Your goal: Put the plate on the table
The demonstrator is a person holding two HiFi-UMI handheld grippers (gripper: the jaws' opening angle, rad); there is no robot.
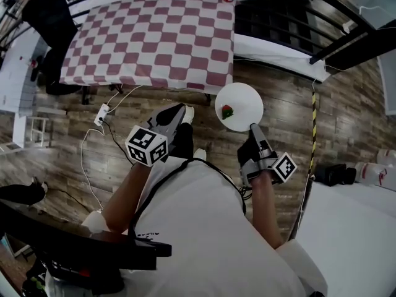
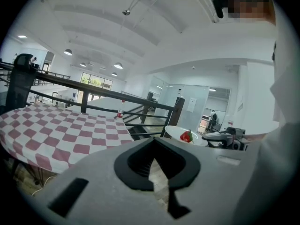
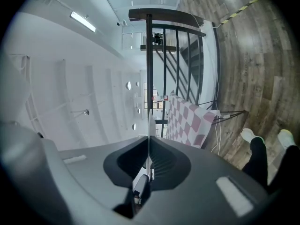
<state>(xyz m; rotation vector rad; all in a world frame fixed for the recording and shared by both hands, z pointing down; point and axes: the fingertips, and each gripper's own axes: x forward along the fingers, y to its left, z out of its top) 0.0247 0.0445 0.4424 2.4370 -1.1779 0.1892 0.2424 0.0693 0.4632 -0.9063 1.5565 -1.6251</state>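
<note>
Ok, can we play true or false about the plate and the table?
1. The plate is already on the table. False: the right hand-held gripper holds it by the rim, above the floor.
2. The table has a red-and-white checked cloth. True.
3. The left hand-held gripper holds a cup. False: it is shut and empty.
4. A red thing lies on the plate. True.

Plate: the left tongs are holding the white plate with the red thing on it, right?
Not quite. It is the right tongs that hold the white plate with the red thing on it, pinching its rim. The left tongs hold nothing. The head view shows it.
</note>
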